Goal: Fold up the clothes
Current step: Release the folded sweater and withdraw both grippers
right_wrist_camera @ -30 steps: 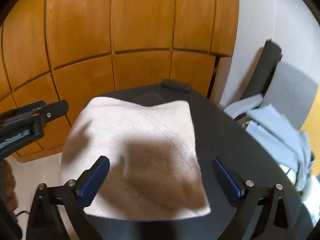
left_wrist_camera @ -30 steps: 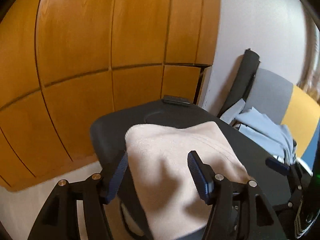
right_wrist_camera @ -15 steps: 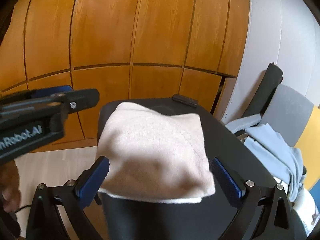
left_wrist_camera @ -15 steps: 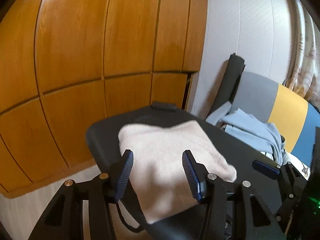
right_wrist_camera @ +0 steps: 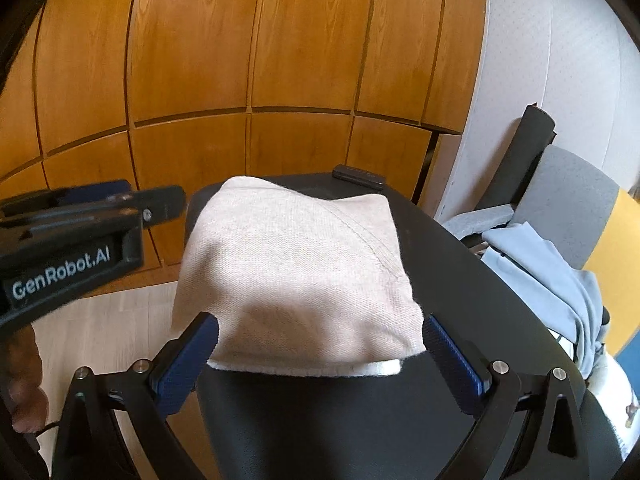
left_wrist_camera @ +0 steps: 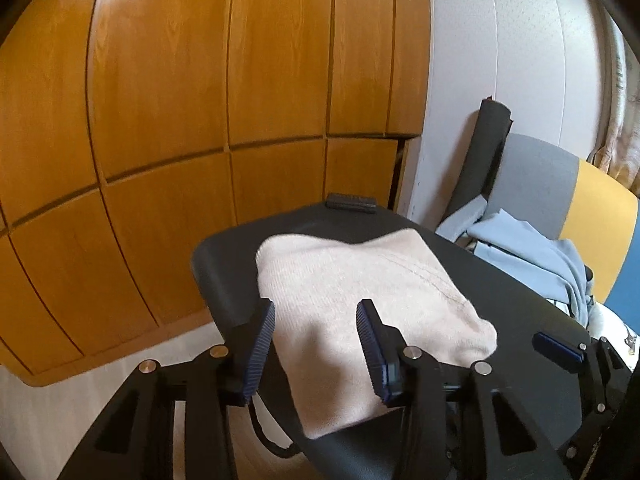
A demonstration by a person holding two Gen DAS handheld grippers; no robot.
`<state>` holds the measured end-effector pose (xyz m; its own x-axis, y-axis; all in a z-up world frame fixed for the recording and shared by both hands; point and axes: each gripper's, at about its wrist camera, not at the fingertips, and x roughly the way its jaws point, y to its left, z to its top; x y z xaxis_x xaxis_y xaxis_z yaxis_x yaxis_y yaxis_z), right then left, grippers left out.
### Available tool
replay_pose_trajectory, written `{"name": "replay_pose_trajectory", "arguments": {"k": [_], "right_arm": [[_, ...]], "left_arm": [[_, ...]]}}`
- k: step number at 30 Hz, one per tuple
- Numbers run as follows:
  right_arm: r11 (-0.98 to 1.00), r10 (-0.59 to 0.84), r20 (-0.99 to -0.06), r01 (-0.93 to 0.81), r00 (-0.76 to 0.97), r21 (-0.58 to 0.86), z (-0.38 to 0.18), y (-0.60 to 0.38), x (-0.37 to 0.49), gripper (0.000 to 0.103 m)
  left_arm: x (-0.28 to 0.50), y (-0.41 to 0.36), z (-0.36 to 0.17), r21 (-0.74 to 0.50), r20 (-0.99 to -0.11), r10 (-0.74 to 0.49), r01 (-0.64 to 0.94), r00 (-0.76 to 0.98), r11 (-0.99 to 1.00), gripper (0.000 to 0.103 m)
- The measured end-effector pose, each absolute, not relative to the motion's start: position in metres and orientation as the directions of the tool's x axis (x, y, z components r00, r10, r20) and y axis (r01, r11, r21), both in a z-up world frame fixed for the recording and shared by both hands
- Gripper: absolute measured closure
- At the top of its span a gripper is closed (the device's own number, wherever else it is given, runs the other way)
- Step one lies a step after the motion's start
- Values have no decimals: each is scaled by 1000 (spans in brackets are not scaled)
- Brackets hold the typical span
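Both claws have drawn back from the folded sweater (left_wrist_camera: pixel 360 292) since a second ago: then the cloth filled the space between the left claw's pads, and now more of the black counter (left_wrist_camera: pixel 224 264) shows around it.

The left claw (left_wrist_camera: pixel 316 344) points slightly downward toward the sweater, its blue ribbed pads (left_wrist_camera: pixel 260 350) upright and level with each other. Its jaws are closing with a clear gap between them; the near left part of the sweater shows through that gap, but the pads do not press on it. In the right wrist view the left claw (right_wrist_camera: pixel 160 204) reaches in from the left, just beside the sweater's far left corner, with a bit of the person's hand (right_wrist_camera: pixel 24 392) below it.

The right claw (right_wrist_camera: pixel 320 356) also tilts downward, its jaws wide apart. The sweater's near edge lies between its pads (right_wrist_camera: pixel 188 360) without touching either.

The beige sweater (right_wrist_camera: pixel 296 272) lies as a flat folded square on the counter's left part, its left edge overhanging slightly. A small black bar (right_wrist_camera: pixel 358 176) rests beyond the sweater at the counter's far edge. Right of the counter, light blue clothes (right_wrist_camera: pixel 548 280) are heaped on a grey chair (right_wrist_camera: pixel 572 200).
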<state>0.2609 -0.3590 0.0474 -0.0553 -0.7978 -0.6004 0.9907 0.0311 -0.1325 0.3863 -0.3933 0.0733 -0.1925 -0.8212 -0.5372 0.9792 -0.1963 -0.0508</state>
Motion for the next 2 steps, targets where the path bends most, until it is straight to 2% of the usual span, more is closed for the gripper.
{"name": "replay_pose_trajectory", "arguments": {"k": [2], "right_arm": [[26,-799,-598,991,-59,-133,48,-356,259,0]], "left_arm": [[386,-389,77,-45,-529,-828,980,-187,-193,60]]}}
